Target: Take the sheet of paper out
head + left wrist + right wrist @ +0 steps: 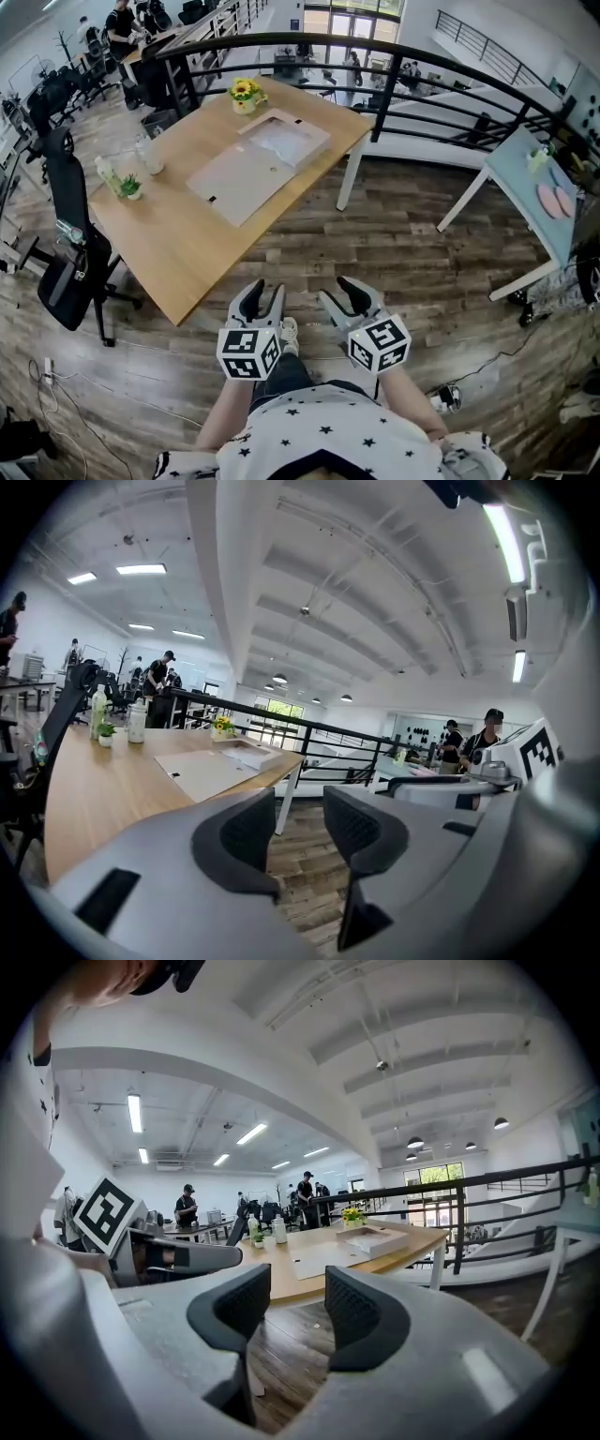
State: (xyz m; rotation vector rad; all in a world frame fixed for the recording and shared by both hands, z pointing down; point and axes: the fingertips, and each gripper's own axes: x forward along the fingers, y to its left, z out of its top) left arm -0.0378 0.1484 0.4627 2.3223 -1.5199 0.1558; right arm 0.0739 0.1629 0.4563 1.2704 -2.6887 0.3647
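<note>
I hold both grippers low in front of me, over the wooden floor point(403, 244), well short of the shallow box point(314, 150) that I take as my mark. The left gripper point(262, 298) has its fingers point(239, 832) standing wide apart with nothing but floorboards showing between them. The right gripper point(349, 298) is the same: its fingers point(361, 1321) are spread and empty.

The box sits on the worktop point(178, 248), toward its far corner. Something pale and flat lies inside it, and I judge that to be the sheet of paper point(279, 139), though from here I cannot make out its edges. A flat grey panel point(234, 183) touches the box on the side facing me. Panel and box run in one line slantwise across the worktop, from near-left to far-right as I look down. A sunflower pot point(244, 94) stands just past the box, on its far-left side.

From my fingers the box lies ahead and a little to the left, with the panel in between. My left gripper looks slightly nearer to it, so I would expect that one to arrive first, coming in along the long line of panel and box. The right would then take the box's right-hand edge.
</note>
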